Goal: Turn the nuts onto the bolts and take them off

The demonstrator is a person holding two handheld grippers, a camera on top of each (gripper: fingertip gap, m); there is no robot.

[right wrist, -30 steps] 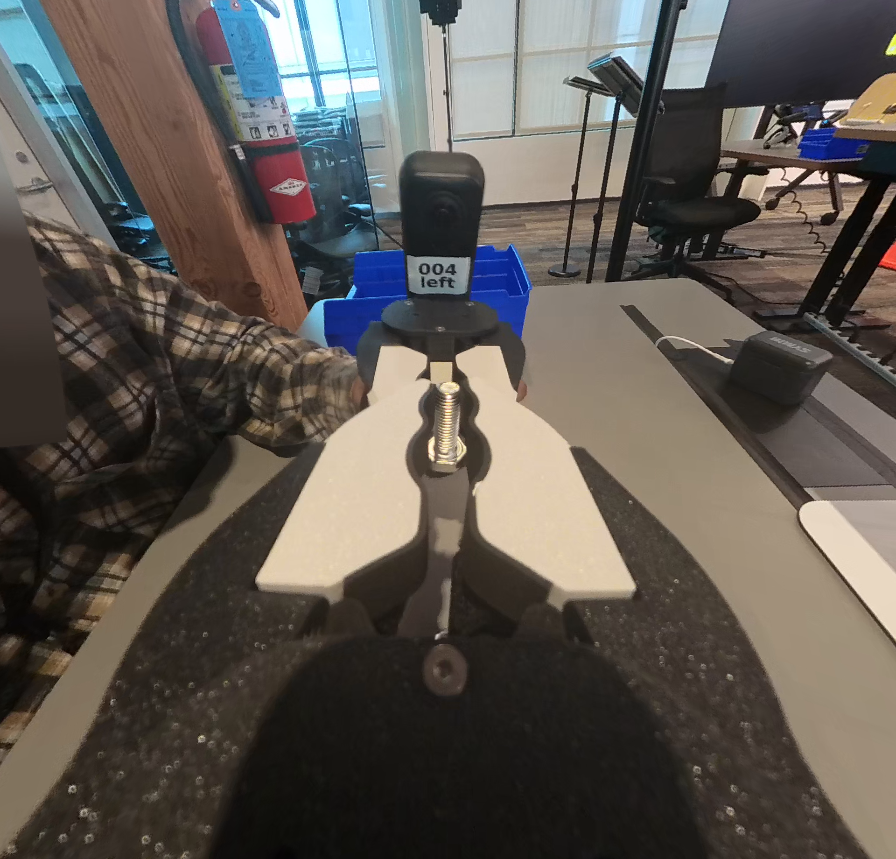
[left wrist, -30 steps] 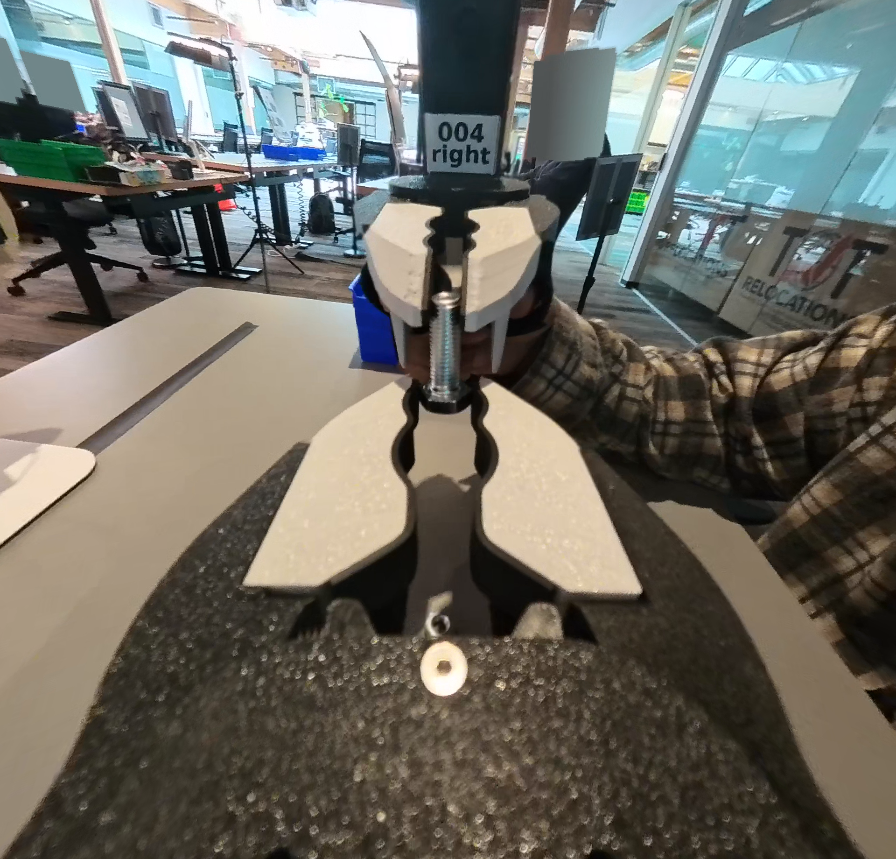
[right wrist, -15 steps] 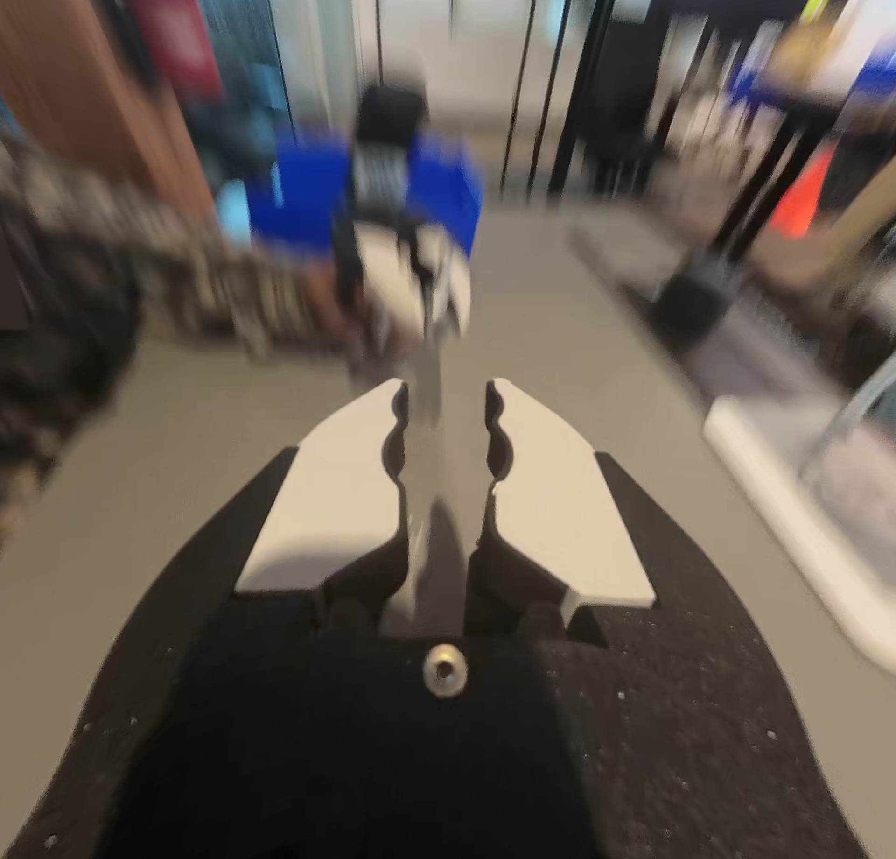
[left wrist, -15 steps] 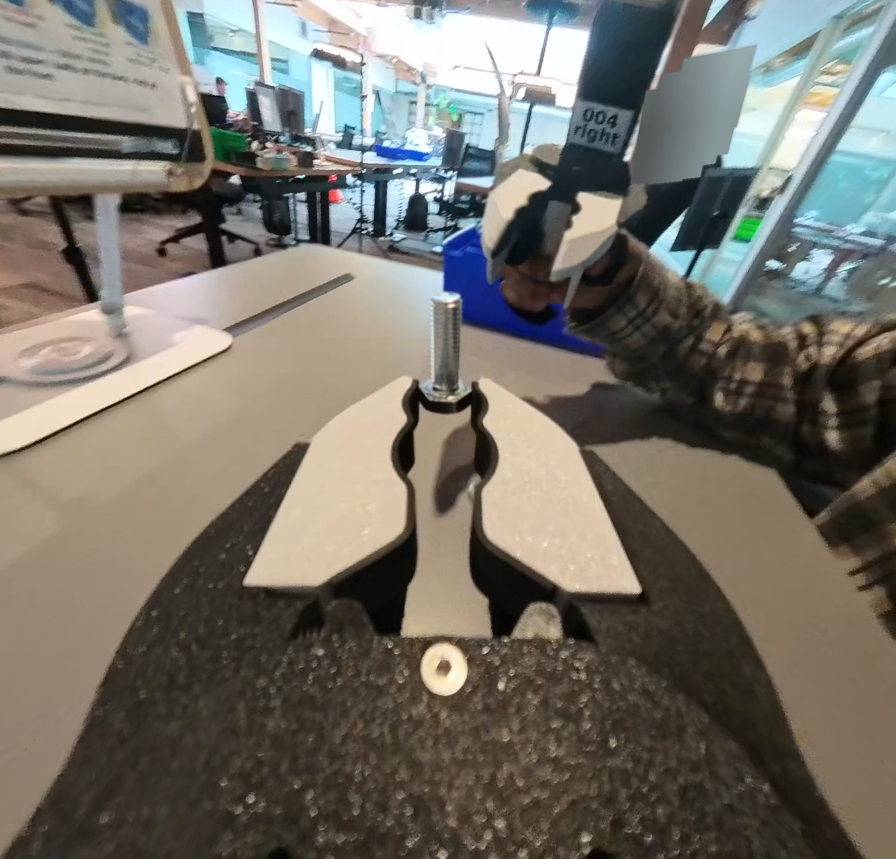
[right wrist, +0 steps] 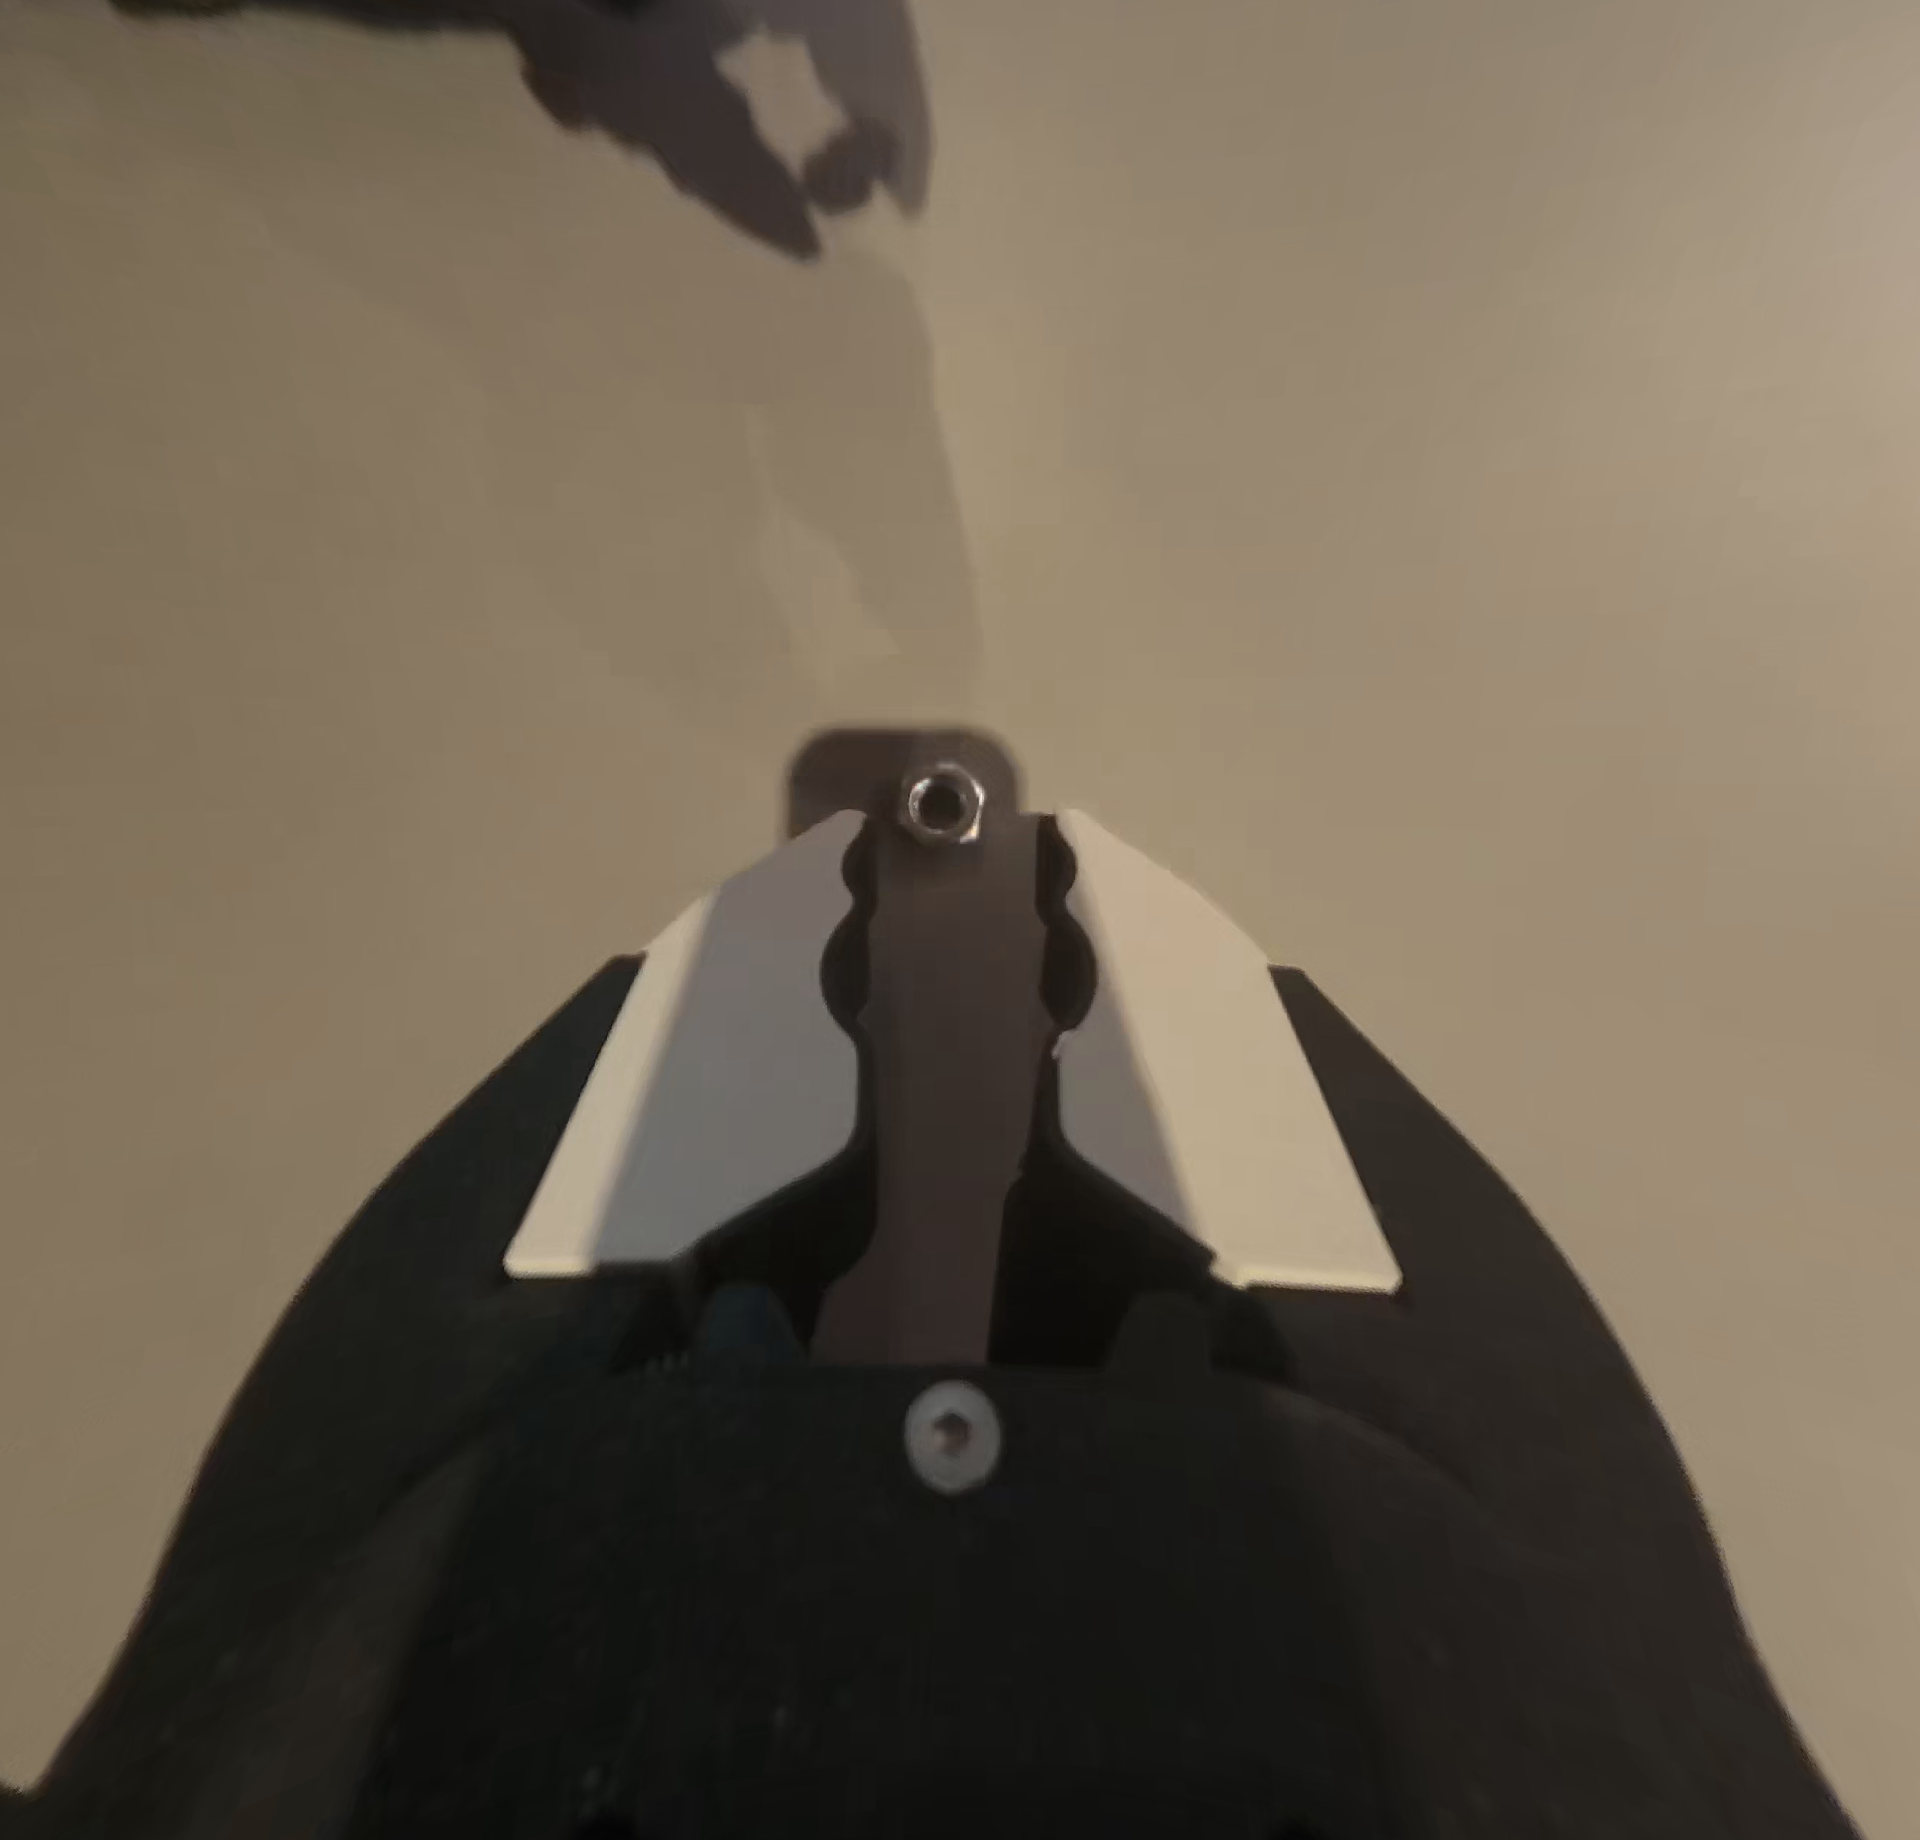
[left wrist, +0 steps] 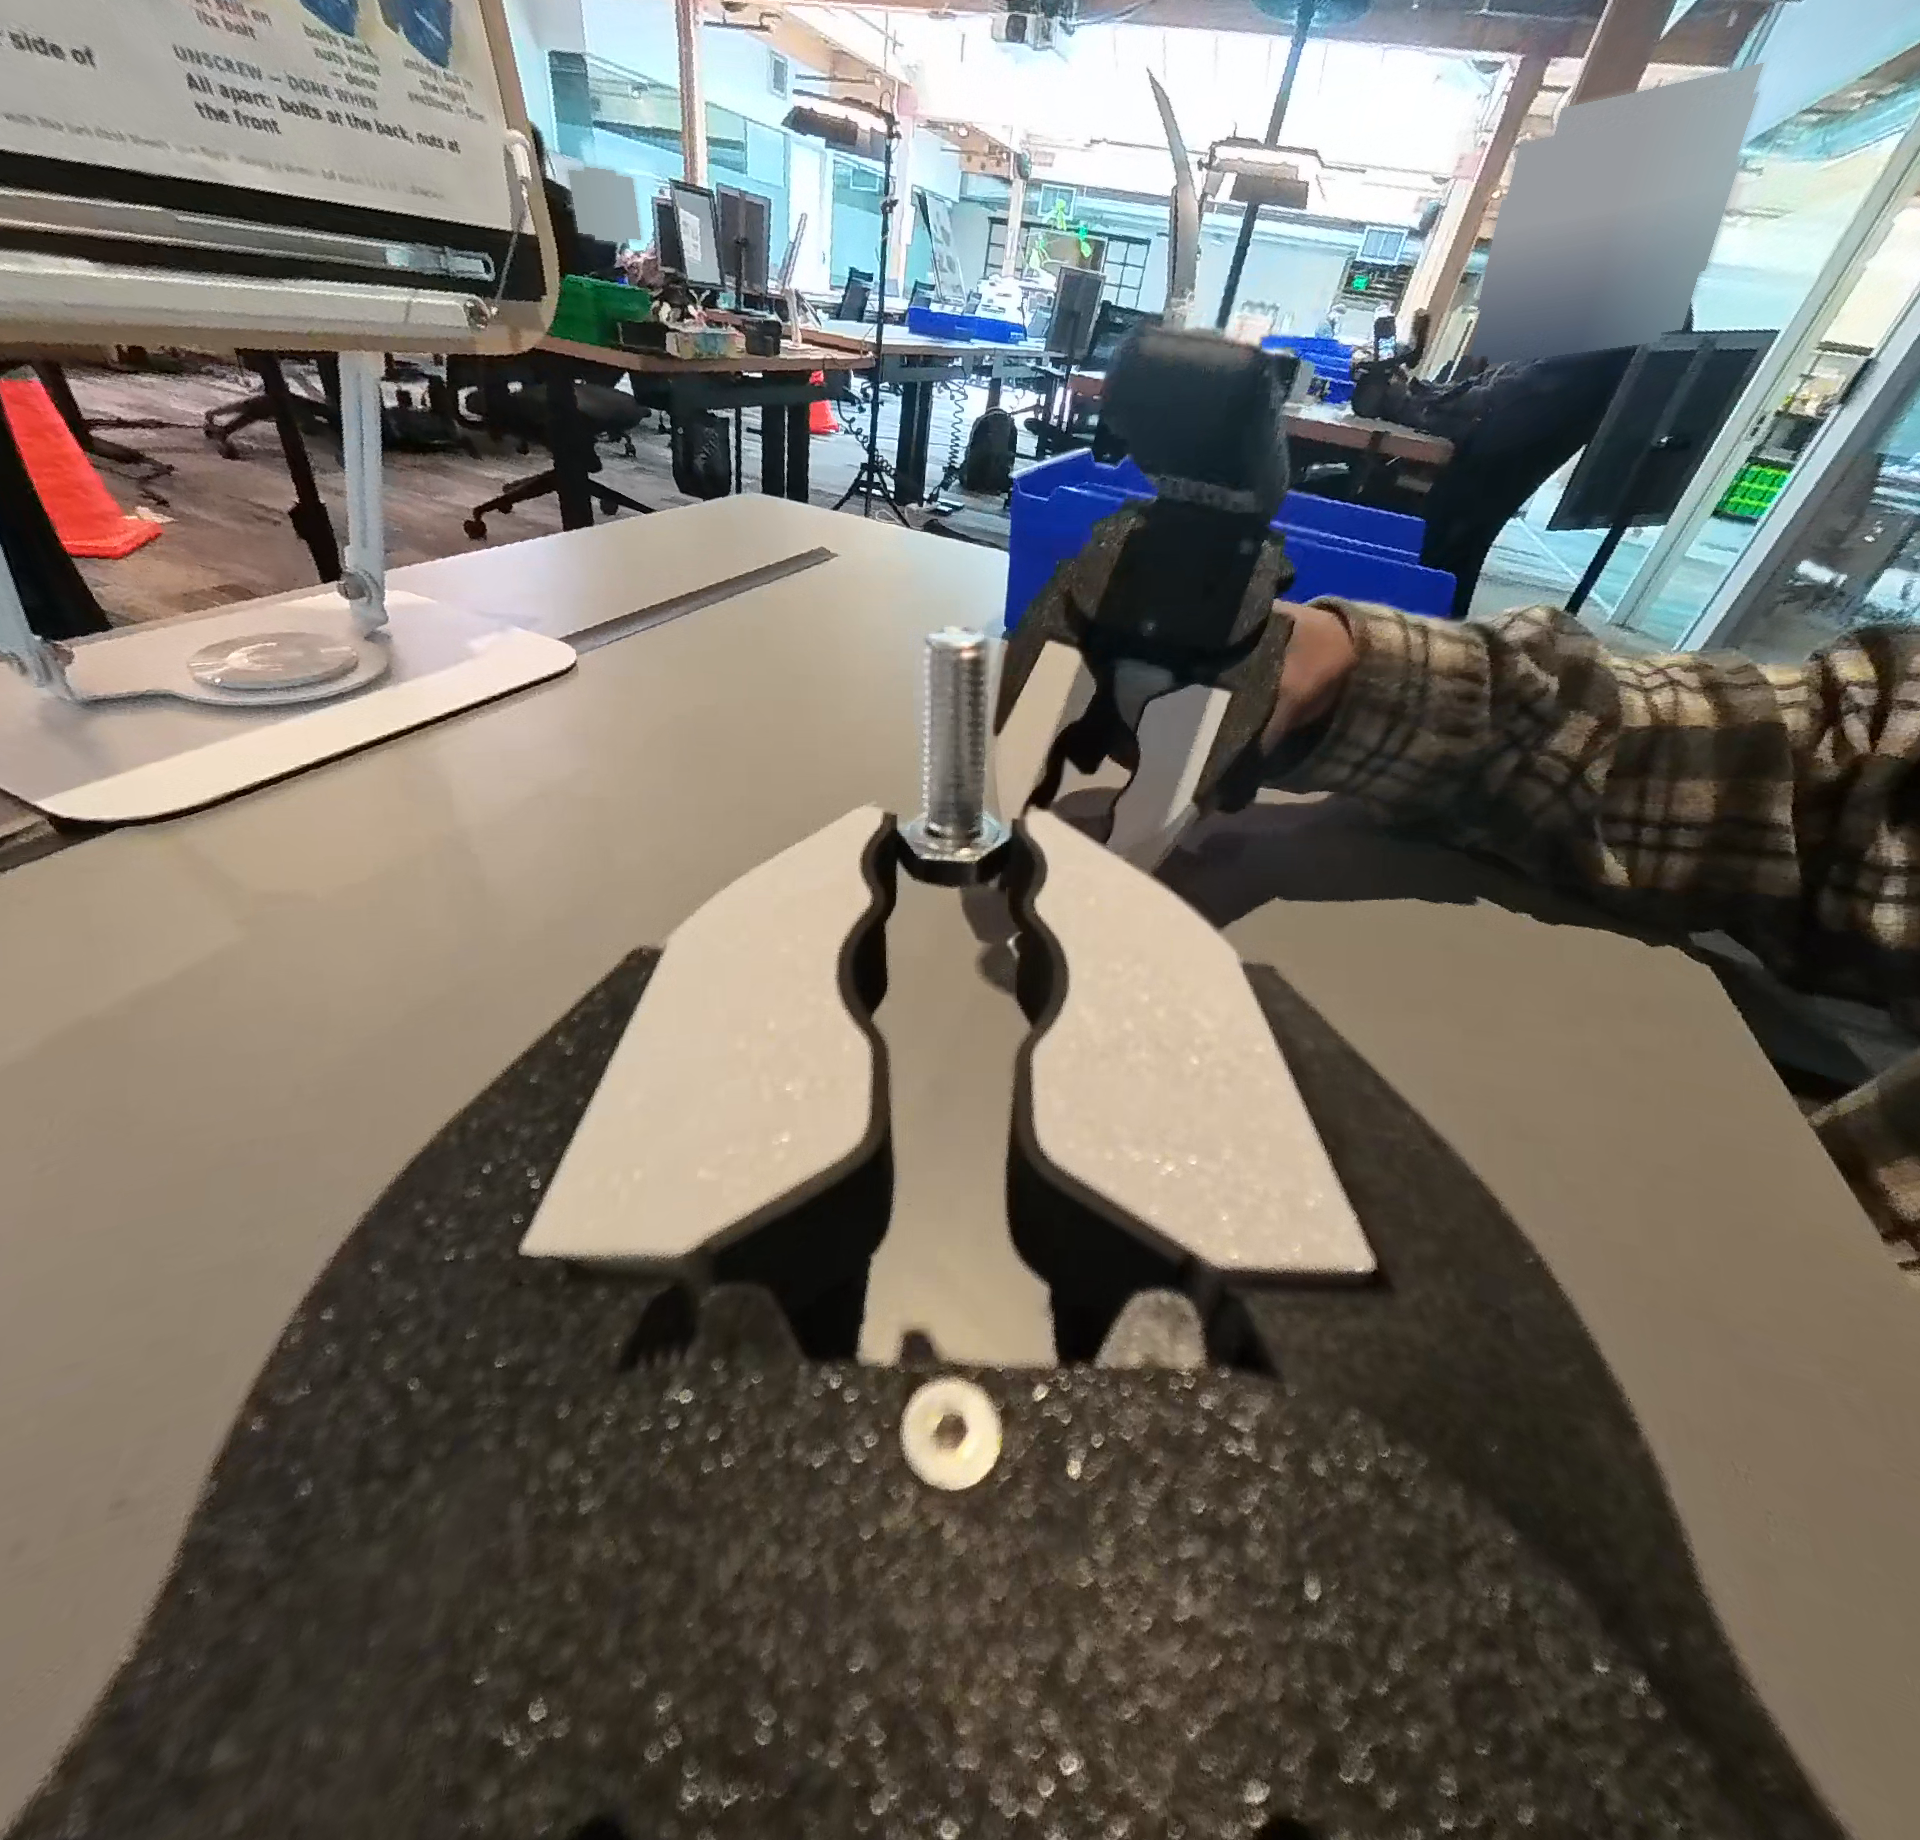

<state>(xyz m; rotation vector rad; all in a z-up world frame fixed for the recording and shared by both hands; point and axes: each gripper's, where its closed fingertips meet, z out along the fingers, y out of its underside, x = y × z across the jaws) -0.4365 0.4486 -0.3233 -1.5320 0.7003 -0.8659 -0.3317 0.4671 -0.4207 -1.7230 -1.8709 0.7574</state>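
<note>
Bolt: upright, threads up, hex head pinched at the tips of my left claw above the grey counter. Left wrist view: my right claw points down just beside the bolt, over the counter; blue bin behind.

Nut: right wrist view, blurred; lies flat on the counter between the tips of my right claw, which stands narrowly parted and not gripping it.

Handling note: I judge the nut is to be set down or regrasped; keep the tips square on its flats.
</note>
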